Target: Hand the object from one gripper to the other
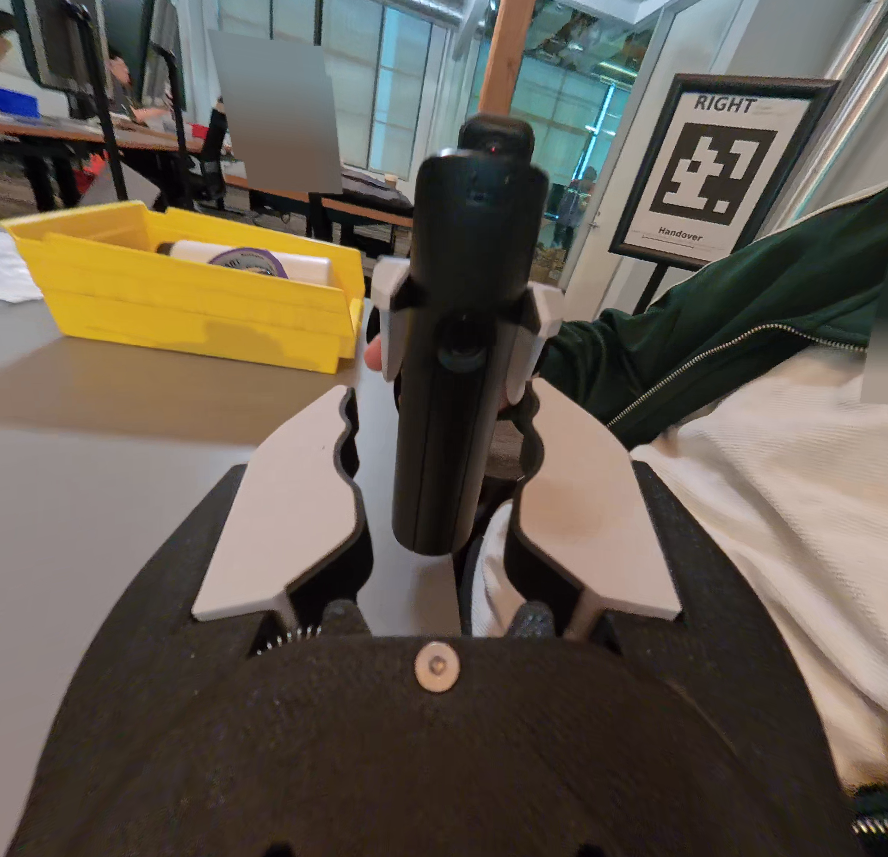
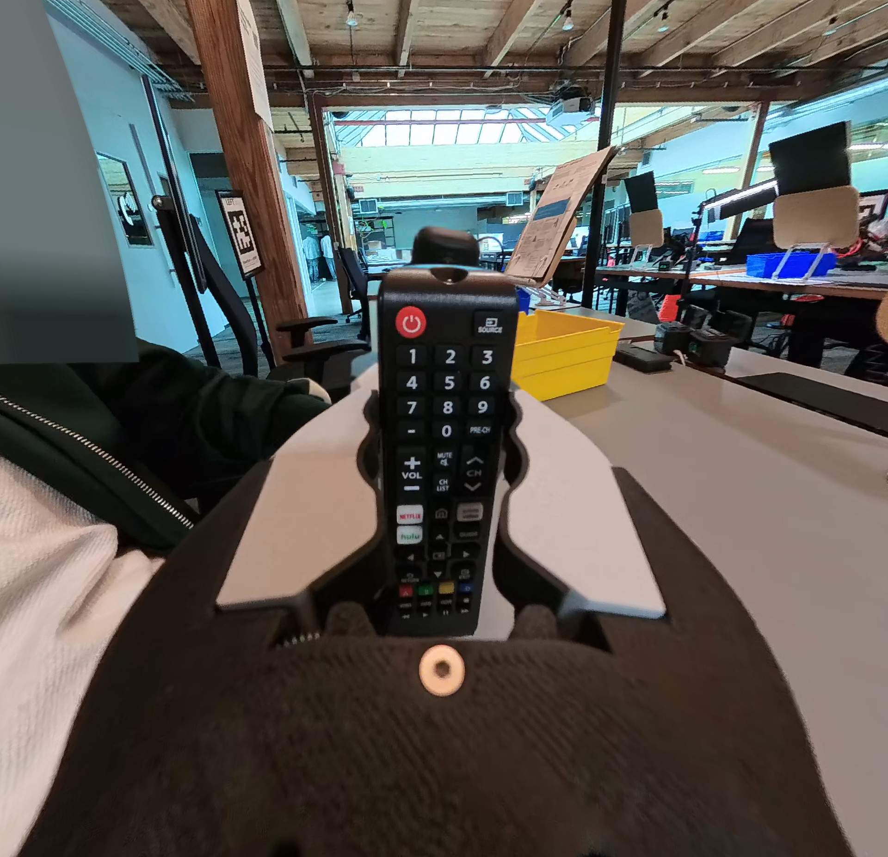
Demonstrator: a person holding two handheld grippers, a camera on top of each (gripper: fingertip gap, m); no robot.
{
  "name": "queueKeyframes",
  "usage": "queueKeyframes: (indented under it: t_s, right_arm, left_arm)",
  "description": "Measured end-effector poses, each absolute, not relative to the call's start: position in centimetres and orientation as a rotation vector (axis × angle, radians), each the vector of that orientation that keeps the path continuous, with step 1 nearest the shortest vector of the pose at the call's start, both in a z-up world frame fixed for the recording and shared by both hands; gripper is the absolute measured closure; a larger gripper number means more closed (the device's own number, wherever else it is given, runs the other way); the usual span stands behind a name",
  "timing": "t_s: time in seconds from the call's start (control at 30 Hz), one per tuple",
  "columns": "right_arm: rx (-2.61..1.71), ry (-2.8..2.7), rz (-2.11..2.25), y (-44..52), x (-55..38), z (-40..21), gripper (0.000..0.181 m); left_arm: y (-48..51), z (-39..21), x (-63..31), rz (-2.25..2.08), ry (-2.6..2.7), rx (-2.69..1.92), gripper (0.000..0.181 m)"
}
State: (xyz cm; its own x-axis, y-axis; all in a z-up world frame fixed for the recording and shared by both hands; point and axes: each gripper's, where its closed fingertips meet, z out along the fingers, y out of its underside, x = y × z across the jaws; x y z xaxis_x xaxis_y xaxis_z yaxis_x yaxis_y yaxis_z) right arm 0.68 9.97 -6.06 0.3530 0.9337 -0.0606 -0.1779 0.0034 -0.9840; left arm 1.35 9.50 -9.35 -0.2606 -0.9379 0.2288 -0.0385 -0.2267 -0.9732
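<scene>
A black TV remote (image 1: 447, 353) stands upright between both grippers, above the grey table (image 1: 120, 425). In the left wrist view I see its plain back. My right gripper (image 1: 456, 349) is farther off and shut on the remote's sides. My left gripper (image 1: 444, 401) is open; its white fingers flank the remote's lower end with gaps on both sides. In the right wrist view the remote (image 2: 444, 425) shows its buttons, clamped in my right gripper (image 2: 444, 401). The left gripper's black camera (image 2: 444, 245) peeks over the remote's top.
A yellow bin (image 1: 192, 315) holding a white and purple roll (image 1: 250, 260) sits on the table behind the remote; it also shows in the right wrist view (image 2: 562, 353). A person's green sleeve (image 1: 721, 305) reaches in from the right. A framed sign (image 1: 716, 171) stands behind. Both grippers' tips are close together, under 4 cm apart.
</scene>
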Motion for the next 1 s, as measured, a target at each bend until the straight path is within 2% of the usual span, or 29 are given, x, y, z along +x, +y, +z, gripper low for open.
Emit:
queueKeyframes:
  t_s: [0.33, 0.5, 0.83, 0.9, 1.0]
  right_arm:
    - [-1.266, -0.818, 0.997, 9.9, 0.1, -6.4, 0.131]
    - [-1.268, -0.828, 0.977, 9.8, -0.1, -6.5, 0.131]
    - [-1.252, -0.828, 0.986, 9.9, 0.1, -6.4, 0.13]
    - [-1.265, -0.835, 0.951, 10.4, 0.4, -6.5, 0.111]
    - [-1.271, -0.813, 0.941, 11.0, 1.3, -6.3, 0.103]
  left_arm:
    - [8.3, -11.8, 2.8, -1.473, 1.391, -1.274, 0.117]
    - [8.0, -11.8, 2.8, -1.487, 1.398, -1.267, 0.131]
    - [8.1, -11.7, 2.9, -1.455, 1.41, -1.294, 0.132]
    - [8.2, -11.6, 2.8, -1.443, 1.409, -1.294, 0.132]
    - [8.8, -11.0, 2.4, -1.441, 1.386, -1.287, 0.132]
